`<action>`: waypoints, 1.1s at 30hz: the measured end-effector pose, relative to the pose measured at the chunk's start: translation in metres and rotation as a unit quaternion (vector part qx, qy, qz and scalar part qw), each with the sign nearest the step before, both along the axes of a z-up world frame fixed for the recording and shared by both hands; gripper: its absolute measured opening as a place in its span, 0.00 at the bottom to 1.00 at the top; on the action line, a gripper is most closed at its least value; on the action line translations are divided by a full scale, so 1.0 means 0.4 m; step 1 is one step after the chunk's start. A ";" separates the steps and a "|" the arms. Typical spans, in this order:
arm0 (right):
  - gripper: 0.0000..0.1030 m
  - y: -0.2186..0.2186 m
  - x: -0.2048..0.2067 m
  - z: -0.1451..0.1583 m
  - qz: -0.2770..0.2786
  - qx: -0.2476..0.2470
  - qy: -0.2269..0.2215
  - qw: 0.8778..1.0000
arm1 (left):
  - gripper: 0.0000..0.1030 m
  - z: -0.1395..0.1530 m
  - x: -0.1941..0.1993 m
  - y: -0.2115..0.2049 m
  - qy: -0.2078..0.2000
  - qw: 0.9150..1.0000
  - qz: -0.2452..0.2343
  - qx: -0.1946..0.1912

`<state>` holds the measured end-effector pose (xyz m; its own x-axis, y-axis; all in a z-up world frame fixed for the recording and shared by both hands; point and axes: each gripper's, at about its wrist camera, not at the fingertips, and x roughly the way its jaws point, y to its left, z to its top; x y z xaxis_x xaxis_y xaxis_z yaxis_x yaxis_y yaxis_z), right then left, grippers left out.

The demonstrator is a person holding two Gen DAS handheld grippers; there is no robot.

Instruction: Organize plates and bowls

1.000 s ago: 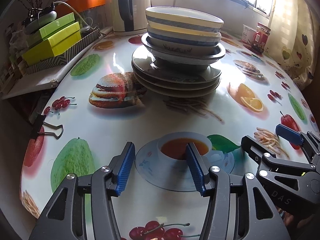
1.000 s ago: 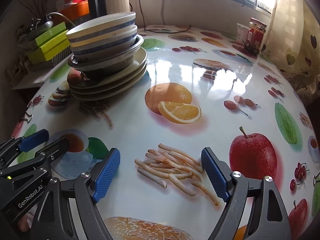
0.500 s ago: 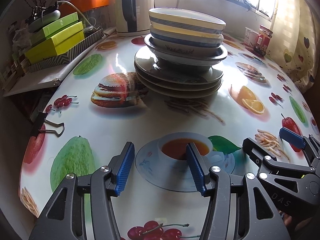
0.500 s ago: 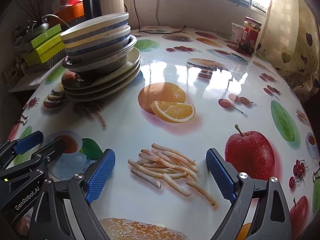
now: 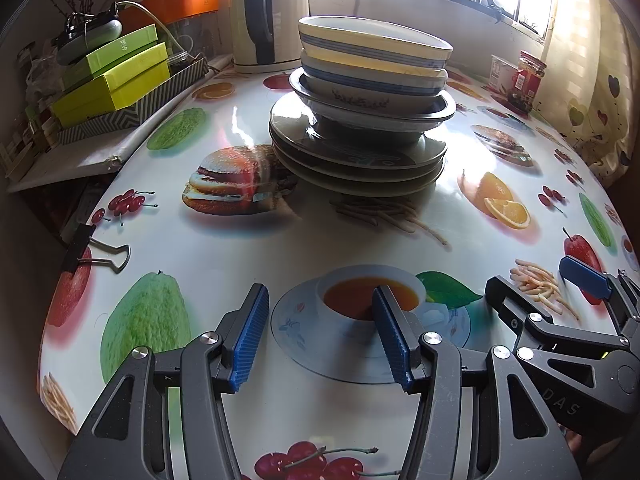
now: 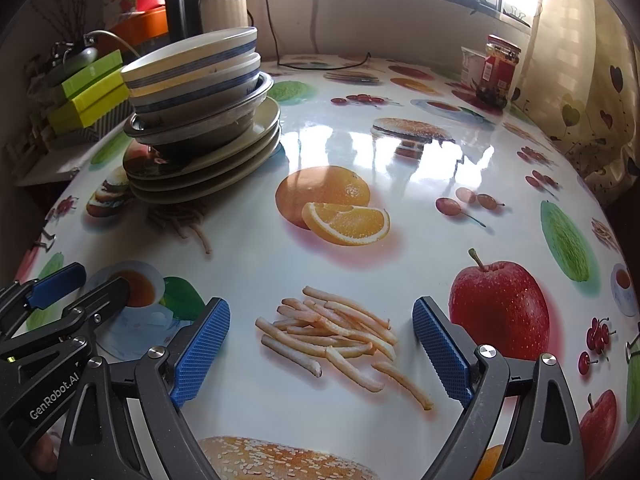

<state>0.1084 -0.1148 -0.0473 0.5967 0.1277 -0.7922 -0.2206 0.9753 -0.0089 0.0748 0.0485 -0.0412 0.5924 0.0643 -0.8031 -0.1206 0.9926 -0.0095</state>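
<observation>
A stack of dishes stands on the table: three plates (image 5: pixel 360 168) at the bottom and bowls (image 5: pixel 372 60) on top, the upper two cream with blue stripes. In the right wrist view the plates (image 6: pixel 208 168) and bowls (image 6: pixel 192 76) are at the upper left. My left gripper (image 5: pixel 318 332) is open and empty, low over the near table, well short of the stack. My right gripper (image 6: pixel 320 344) is open and empty, to the right of the left one. It also shows in the left wrist view (image 5: pixel 560 292). The left gripper shows in the right wrist view (image 6: pixel 76 284).
The table (image 6: pixel 400 160) has a glossy cloth printed with fruit and food. A kettle (image 5: pixel 264 16) stands behind the stack. Green boxes (image 5: pixel 112 76) lie at the far left. A jar (image 6: pixel 498 68) stands at the far right. A binder clip (image 5: pixel 96 252) lies at the left edge.
Both grippers have moved a little forward toward the stack, which looks slightly larger. Both stay open and empty.
</observation>
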 end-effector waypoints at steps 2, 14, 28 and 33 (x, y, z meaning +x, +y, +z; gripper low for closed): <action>0.91 0.001 -0.001 0.000 0.000 0.000 0.000 1.000 | 0.53 0.000 0.000 0.001 0.000 1.000 0.000 0.000; 0.92 0.001 -0.003 0.002 -0.002 0.000 -0.007 1.000 | 0.54 0.000 0.000 0.001 0.000 1.000 0.000 0.000; 0.92 0.001 -0.006 0.001 -0.003 0.000 -0.009 1.000 | 0.54 0.000 0.000 0.000 -0.001 1.000 0.000 0.000; 0.92 0.001 -0.005 0.001 -0.003 0.000 -0.010 1.000 | 0.54 0.000 0.000 0.000 -0.001 1.000 0.000 0.000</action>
<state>0.1065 -0.1146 -0.0469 0.6127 0.1246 -0.7804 -0.2142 0.9767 -0.0123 0.0746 0.0486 -0.0413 0.5935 0.0641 -0.8023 -0.1208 0.9926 -0.0101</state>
